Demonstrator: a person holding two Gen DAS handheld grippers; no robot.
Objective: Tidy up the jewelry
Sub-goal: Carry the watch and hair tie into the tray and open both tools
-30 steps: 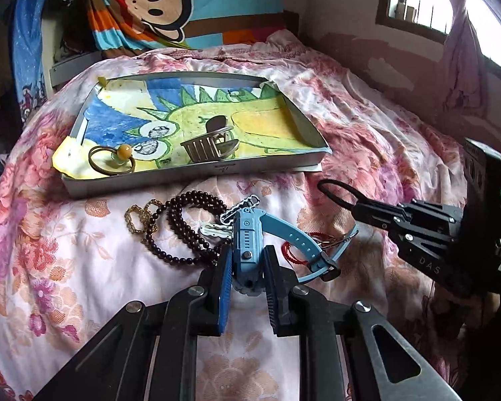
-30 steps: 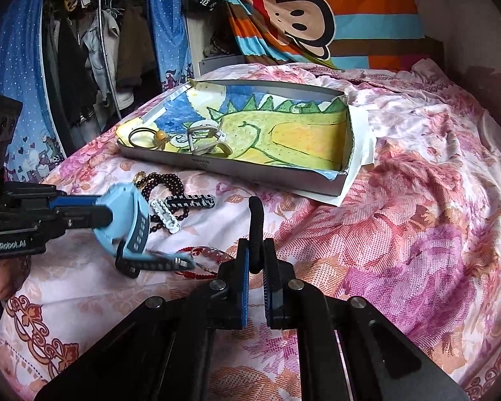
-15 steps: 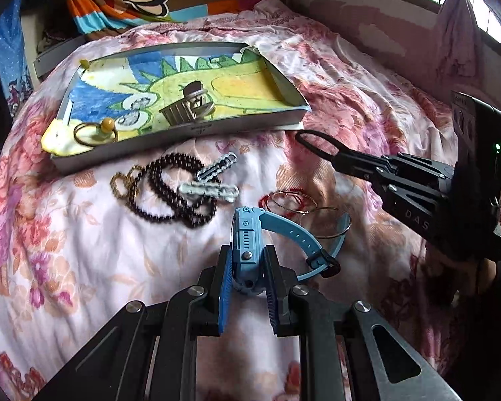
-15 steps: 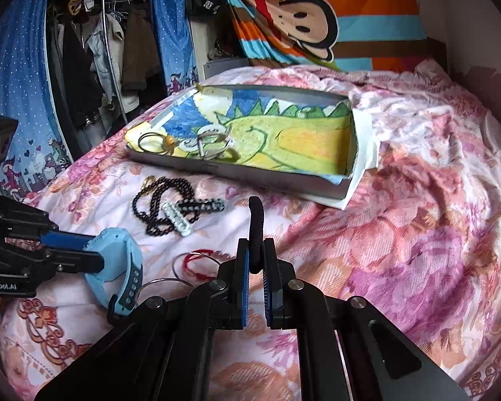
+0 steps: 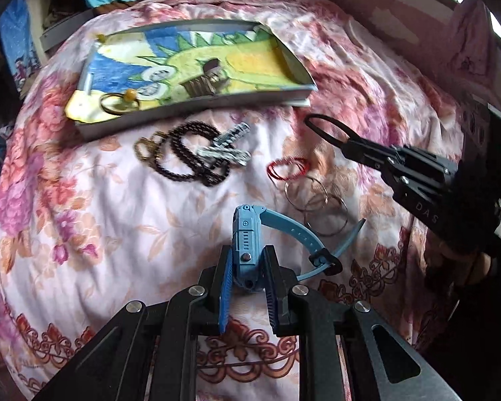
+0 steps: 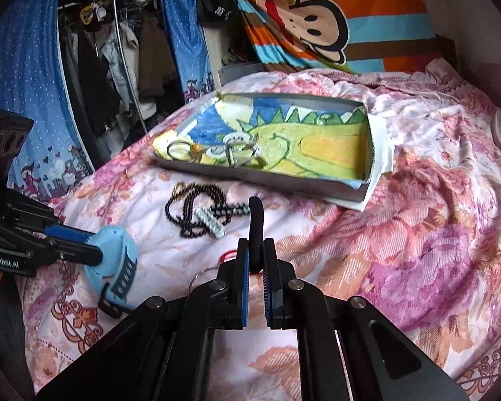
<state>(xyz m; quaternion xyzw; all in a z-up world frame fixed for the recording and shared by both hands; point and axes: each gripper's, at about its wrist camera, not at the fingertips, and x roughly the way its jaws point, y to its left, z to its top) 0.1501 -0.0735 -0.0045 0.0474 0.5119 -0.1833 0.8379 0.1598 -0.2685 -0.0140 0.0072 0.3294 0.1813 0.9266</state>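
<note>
The left hand-held gripper [image 5: 247, 267] clenches the blue watch [image 5: 247, 234], low centre of frame; its dangling strap could snag. The right hand-held gripper [image 6: 257, 264] grips a black band [image 6: 256, 224].

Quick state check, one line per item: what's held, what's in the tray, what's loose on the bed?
left hand-held gripper: shut on blue watch, lifted off the bed
right hand-held gripper: shut on black hair tie
tray: holds ring with amber bead and a hair claw
dark bead strand: loose on bed
red bangles: loose on bed
silver hoops: loose on bed
</note>
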